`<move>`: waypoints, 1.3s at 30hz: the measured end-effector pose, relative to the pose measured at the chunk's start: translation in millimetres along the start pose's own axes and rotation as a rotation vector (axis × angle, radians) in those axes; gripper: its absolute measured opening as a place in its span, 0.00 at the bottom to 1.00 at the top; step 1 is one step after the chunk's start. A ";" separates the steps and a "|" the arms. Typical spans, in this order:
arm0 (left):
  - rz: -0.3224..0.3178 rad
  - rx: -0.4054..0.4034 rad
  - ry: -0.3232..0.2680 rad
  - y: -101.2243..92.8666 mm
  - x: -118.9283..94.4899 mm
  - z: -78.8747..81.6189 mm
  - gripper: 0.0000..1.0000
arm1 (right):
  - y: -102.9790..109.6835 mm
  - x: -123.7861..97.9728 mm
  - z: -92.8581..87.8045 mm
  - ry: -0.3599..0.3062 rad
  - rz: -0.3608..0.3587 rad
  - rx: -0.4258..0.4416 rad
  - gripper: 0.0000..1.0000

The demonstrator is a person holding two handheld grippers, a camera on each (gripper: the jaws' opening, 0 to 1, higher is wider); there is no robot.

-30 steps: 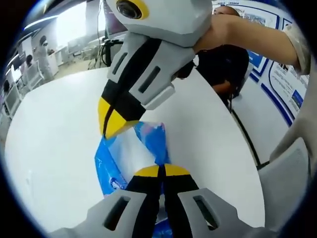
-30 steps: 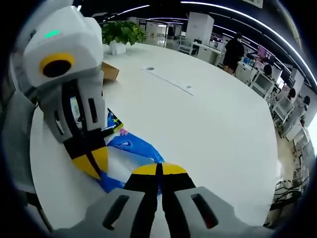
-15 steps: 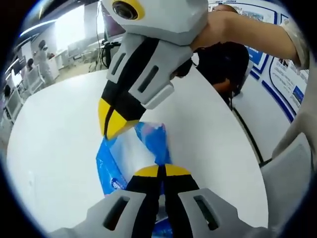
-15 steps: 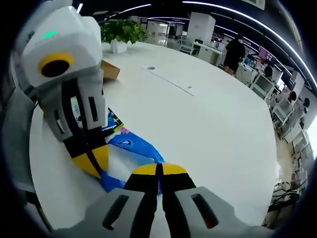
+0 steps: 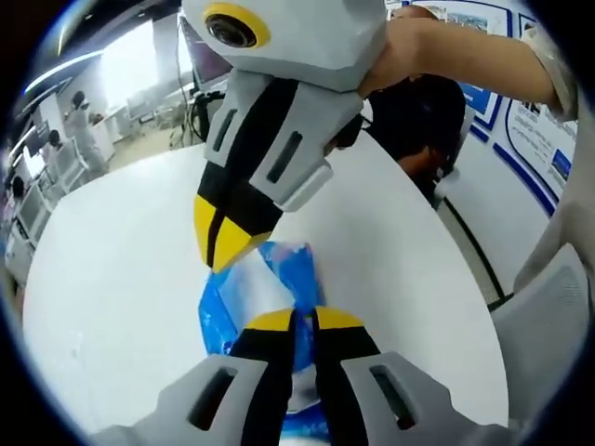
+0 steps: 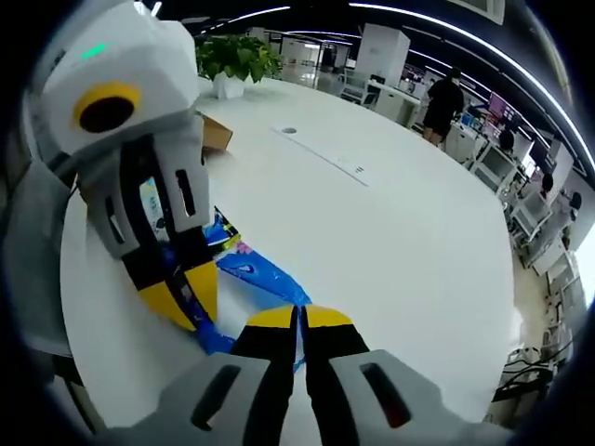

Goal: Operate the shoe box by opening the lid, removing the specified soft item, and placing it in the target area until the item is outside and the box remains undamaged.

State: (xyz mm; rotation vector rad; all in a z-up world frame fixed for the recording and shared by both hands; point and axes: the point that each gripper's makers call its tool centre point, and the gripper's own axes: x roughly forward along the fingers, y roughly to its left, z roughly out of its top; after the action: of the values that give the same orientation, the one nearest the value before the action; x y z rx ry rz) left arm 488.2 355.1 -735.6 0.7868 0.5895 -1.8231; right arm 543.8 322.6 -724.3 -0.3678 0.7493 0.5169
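Left claw (image 5: 299, 321): jaws together, yellow tips pinching the near edge of the pack (image 5: 279, 288); in the right gripper view it comes in from the left, tips down on the pack's far end.
Right claw (image 6: 299, 318): jaws together on the pack's other end; in the left gripper view it reaches down from the top, its yellow tip at the pack's upper edge.
Pack: a blue and white soft plastic packet, glossy and crinkled, with printed marks; it sits between the two claws just over the tabletop (image 5: 112, 269). Whether it rests on the surface or hangs slightly above it, I cannot tell.
Key relation: the pack's long axis runs from one claw to the other, each claw at one end, so neither is nearer; any coming move turns on both ends travelling together.
Handling: the film looks thin and slippery, likely to sag or slide if one end lets go first.
Tabletop: white, smooth, round-edged.
Box (image 6: 212, 135): brown cardboard, well apart from the pack, beside a potted plant (image 6: 228, 60).
Progress: the pack is already outside the box; setting it down appears to be what is left.
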 end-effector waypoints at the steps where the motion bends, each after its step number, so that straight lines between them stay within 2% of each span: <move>1: 0.006 0.001 -0.002 1.1 -2.0 1.2 0.05 | 0.5 -2.1 1.6 -0.003 -0.002 -0.002 0.01; 8: 0.052 -0.011 -0.029 5.1 -26.2 8.4 0.05 | 8.9 -16.6 8.3 -0.003 -0.003 -0.017 0.02; 21: 0.128 -0.061 -0.046 -6.0 -79.3 -3.6 0.09 | 34.0 -42.2 23.8 0.006 -0.006 -0.060 0.07; 39: 0.222 -0.157 -0.071 -51.3 -145.8 -32.1 0.26 | 87.0 -70.3 43.4 0.009 0.018 -0.094 0.19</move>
State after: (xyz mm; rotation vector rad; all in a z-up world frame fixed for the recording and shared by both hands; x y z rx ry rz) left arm 487.1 485.4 -646.5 0.6521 0.5687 -1.5750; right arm 475.0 393.0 -655.6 -0.4511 0.7389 0.5691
